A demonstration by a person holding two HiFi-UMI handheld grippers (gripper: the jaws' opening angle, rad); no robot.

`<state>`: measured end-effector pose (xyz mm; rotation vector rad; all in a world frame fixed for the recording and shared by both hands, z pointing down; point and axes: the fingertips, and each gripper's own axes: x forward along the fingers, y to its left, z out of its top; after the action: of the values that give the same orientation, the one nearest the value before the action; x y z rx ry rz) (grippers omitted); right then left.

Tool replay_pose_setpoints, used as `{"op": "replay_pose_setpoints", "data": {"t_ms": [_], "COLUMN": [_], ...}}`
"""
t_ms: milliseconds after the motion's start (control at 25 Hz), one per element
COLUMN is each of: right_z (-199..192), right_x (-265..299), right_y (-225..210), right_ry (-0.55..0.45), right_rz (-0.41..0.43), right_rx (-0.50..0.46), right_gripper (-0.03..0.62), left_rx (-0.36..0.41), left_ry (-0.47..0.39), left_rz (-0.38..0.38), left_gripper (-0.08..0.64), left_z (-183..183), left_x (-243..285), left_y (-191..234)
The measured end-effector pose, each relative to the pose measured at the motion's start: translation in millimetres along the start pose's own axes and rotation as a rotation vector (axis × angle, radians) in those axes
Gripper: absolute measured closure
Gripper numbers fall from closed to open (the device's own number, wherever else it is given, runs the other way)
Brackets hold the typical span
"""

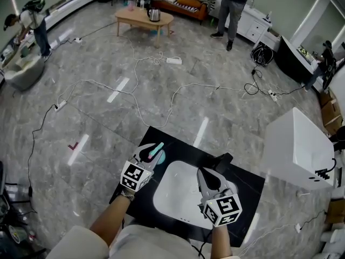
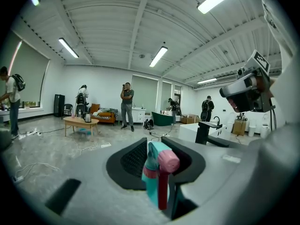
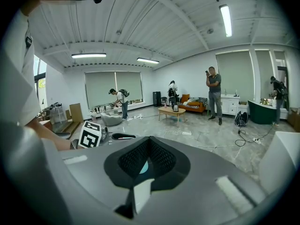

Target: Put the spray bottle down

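Note:
A teal spray bottle (image 1: 157, 150) with a pink nozzle and trigger (image 2: 161, 170) stands between the jaws of my left gripper (image 1: 147, 155) at the left end of the black counter (image 1: 245, 182). In the left gripper view the left gripper (image 2: 157, 149) has its jaws wider than the bottle, and a dark gap shows on the bottle's right side. My right gripper (image 1: 207, 176) hovers over the white basin (image 1: 175, 198). In its own view the right gripper (image 3: 148, 146) has its pads meeting, with nothing held.
A black faucet (image 1: 222, 161) rises at the basin's far rim. A white block (image 1: 299, 147) stands to the right. Cables and a power strip (image 1: 173, 61) cross the grey floor. Far off stand a wooden table (image 1: 144, 18), a sofa and several people.

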<state>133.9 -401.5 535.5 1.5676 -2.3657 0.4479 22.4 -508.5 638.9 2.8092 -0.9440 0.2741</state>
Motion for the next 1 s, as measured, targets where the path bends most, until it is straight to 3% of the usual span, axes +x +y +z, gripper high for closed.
{"op": "replay_pose_setpoints", "data": {"t_ms": [320, 560, 1000], "right_z": [2, 4, 9], "right_x": [-11, -22, -47], "right_y": [8, 11, 17], "right_ry": [-0.013, -0.032, -0.075], "right_rz": [0.008, 0.009, 0.049], "right_rx": [-0.007, -0.004, -0.017], "right_gripper": [0.586, 0.586, 0.586], "left_rx": [-0.001, -0.018, 0.075], "left_ry": [0.011, -0.030, -0.052], "left_rz": [-0.006, 0.021, 0.110], "left_gripper": [0.384, 0.379, 0.387], "left_z": [1, 13, 39], "left_x": [-6, -22, -65], "left_y": [-5, -7, -25]}}
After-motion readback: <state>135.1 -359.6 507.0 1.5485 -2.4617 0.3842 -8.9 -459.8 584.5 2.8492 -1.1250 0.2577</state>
